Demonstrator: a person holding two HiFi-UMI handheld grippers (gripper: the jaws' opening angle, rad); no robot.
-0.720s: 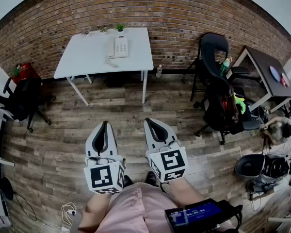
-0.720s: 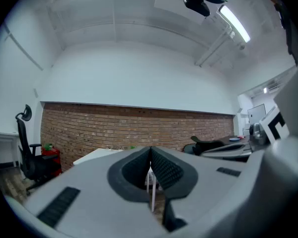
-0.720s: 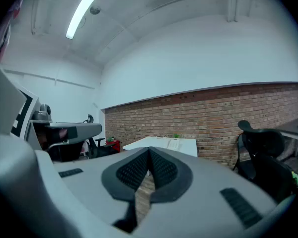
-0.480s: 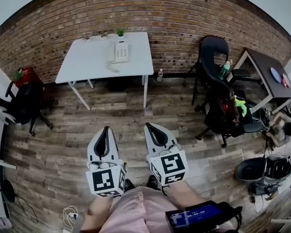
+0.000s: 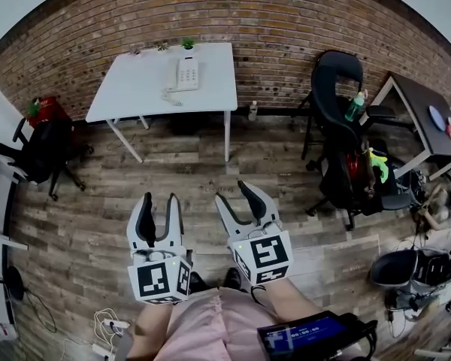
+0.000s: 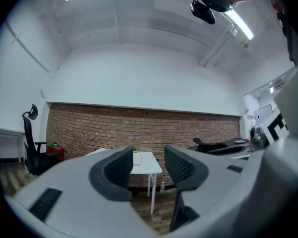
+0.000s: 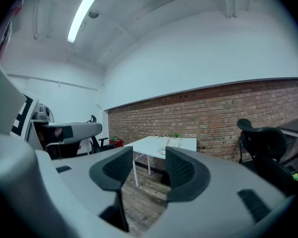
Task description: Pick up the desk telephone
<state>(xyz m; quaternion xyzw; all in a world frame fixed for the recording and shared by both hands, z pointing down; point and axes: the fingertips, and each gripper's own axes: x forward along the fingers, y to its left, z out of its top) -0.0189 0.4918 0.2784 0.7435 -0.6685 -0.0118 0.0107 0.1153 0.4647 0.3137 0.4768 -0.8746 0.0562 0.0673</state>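
Left gripper (image 5: 158, 204): you hold its jaws apart, with nothing between them.
Right gripper (image 5: 234, 195): your jaws are apart here too, and empty.
Desk telephone (image 5: 186, 74): it sits on the white worktop (image 5: 128, 92) against the brick wall (image 5: 286, 21), well apart from both your grippers.

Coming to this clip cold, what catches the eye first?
The left gripper and right gripper fill the head view's foreground, jaws apart and empty above the plank floor. Farther off, a white table stands against the brick wall with the desk telephone near its back edge, and a black office chair sits to the right.
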